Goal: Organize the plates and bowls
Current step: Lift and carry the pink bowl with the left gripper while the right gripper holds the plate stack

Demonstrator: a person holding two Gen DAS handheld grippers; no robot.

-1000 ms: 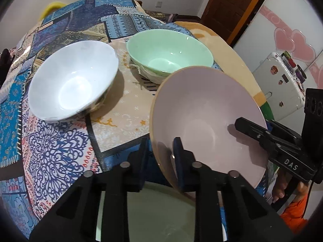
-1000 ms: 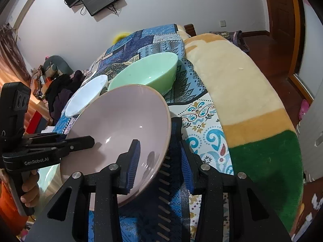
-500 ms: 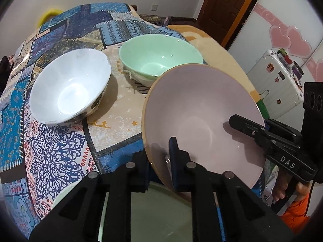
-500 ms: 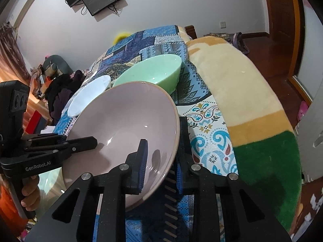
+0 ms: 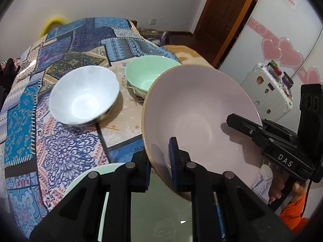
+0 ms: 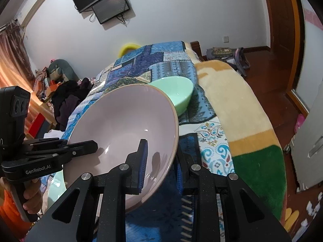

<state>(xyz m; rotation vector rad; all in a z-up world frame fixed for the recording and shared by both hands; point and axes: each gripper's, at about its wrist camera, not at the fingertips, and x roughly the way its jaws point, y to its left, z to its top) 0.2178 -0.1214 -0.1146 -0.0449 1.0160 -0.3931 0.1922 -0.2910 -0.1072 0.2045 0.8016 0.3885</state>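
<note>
Two hand-held grippers clamp one wide, shallow pale-pink bowl with a tan rim, each at its own side of the rim.

From the left wrist camera, the left hand-held gripper is closed tight on the near-left rim, one blue-padded finger inside the bowl and the other outside, behind the rim. The pink bowl is tilted, its hollow facing the camera, and it is held clear above the patchwork blue bedspread. The right hand-held gripper comes in from the right and grips the far rim; its black body reads "DAS" in white letters, and a hand holds its handle below. Behind the pink bowl, a white round bowl and a mint-green round bowl stand upright on the bedspread, near each other but apart. Just under the left gripper lies the pale-green rim of another dish; what kind I cannot tell.

From the right wrist camera, the right hand-held gripper is closed on the near-right rim of the pink bowl, one blue pad inside, the other outside. The glossy inside shows small light glints. The left hand-held gripper pinches the opposite rim; its body reads "GenRobot.AI", held by a hand. The mint-green bowl sits on the bedspread behind the pink rim, partly hidden by it.
</note>
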